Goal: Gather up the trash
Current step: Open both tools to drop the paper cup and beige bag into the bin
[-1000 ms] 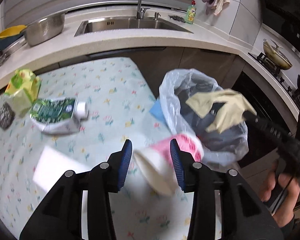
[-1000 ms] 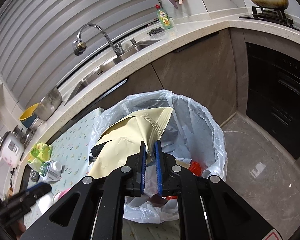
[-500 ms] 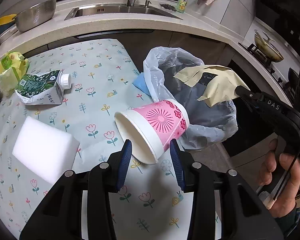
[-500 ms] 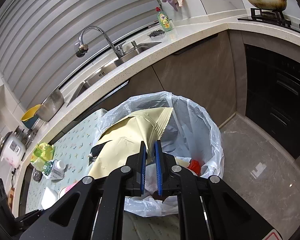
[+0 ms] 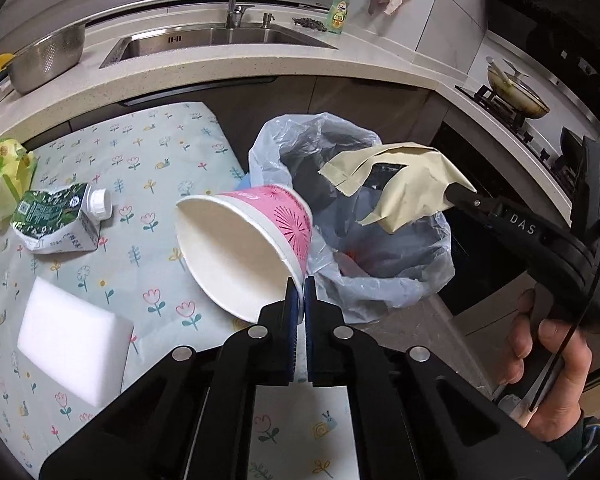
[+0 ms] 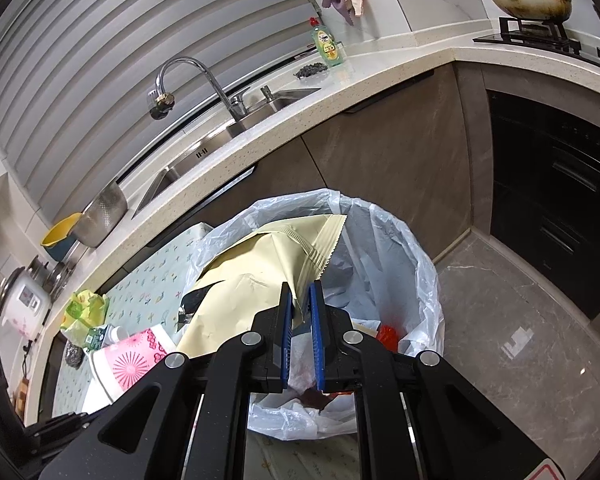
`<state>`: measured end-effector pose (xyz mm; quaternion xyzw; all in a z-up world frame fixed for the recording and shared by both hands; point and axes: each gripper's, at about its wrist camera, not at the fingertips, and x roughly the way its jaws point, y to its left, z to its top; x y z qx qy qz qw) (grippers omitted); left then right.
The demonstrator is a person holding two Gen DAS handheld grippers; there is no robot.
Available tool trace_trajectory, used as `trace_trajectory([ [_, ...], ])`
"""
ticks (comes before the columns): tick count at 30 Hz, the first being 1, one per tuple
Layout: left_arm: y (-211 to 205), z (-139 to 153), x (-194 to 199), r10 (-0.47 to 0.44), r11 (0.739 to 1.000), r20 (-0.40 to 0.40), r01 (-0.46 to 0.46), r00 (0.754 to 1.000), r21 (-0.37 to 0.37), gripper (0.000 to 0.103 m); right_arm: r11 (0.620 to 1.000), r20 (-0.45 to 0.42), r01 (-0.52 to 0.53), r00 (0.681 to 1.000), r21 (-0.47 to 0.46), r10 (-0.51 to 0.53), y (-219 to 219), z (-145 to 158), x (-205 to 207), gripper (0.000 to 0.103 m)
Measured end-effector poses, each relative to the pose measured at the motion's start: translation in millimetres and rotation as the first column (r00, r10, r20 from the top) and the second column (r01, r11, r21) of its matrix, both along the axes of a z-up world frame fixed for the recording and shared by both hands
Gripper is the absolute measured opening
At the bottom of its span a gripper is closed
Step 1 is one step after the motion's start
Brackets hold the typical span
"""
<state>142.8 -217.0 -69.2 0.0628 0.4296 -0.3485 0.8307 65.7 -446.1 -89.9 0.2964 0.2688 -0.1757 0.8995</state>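
Note:
My left gripper [image 5: 299,292] is shut on the rim of a pink and white paper cup [image 5: 244,244], held tilted above the table edge beside the trash bin. The cup also shows in the right wrist view [image 6: 128,360]. My right gripper [image 6: 300,304] is shut on a beige paper wrapper [image 6: 252,272], held over the bin's white plastic bag [image 6: 420,280]. In the left wrist view the wrapper [image 5: 400,188] hangs above the bag [image 5: 380,280]. Red trash lies inside the bin.
On the flowered tablecloth [image 5: 148,168] lie a crushed green milk carton [image 5: 60,216], a white sponge block [image 5: 74,340] and a yellow-green wrapper [image 5: 4,176]. Behind are the counter, sink [image 5: 220,38] and metal bowl [image 5: 44,62]. A stove with a pan [image 5: 516,92] stands at the right.
My left gripper has closed on the cup's rim and lifted it off the table. My right gripper still holds the wrapper over the bin, barely moved.

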Motion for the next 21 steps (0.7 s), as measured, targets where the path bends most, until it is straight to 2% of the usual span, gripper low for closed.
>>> trace_trajectory([
  [9, -52.0, 38.6, 17.5, -0.05, 0.996, 0.089, 0.056, 0.995, -0.063, 0.003, 1.0, -0.024, 0.029, 0.999, -0.007, -0.03, -17.6, -8.2, -5.5, 0.009],
  [13, -77.3, 38.6, 32.7, -0.071, 0.995, 0.079, 0.077, 0.994, -0.071, 0.003, 1.0, -0.043, 0.022, 0.999, -0.001, -0.022, -19.8, -16.1, -2.0, 0.009],
  [16, -89.0, 31.5, 41.7, -0.079, 0.994, 0.045, 0.082, 0.996, -0.076, 0.007, 1.0, -0.053, 0.025, 0.998, -0.008, -0.025, -18.9, -18.4, 1.3, 0.02],
  [17, -89.2, 29.5, 44.8, -0.069, 0.994, 0.035, 0.072, 0.997, -0.082, 0.012, 0.999, -0.05, 0.03, 0.998, -0.011, -0.03, -18.5, -17.8, 1.2, 0.027],
  [18, -88.8, 27.7, 47.7, -0.063, 0.994, 0.022, 0.065, 0.998, -0.085, 0.026, 0.999, -0.04, 0.031, 0.999, -0.008, -0.031, -18.8, -17.0, 0.9, 0.034],
  [19, -87.1, 27.0, 49.2, -0.052, 0.995, 0.016, 0.054, 0.998, -0.089, 0.039, 0.999, -0.035, 0.035, 0.999, -0.009, -0.035, -18.8, -16.5, 0.3, 0.035],
  [21, -80.8, 27.7, 50.9, -0.023, 0.995, 0.026, 0.026, 0.999, -0.1, 0.048, 0.999, -0.033, 0.035, 0.999, -0.009, -0.035, -19.3, -14.9, 0.8, 0.035],
])
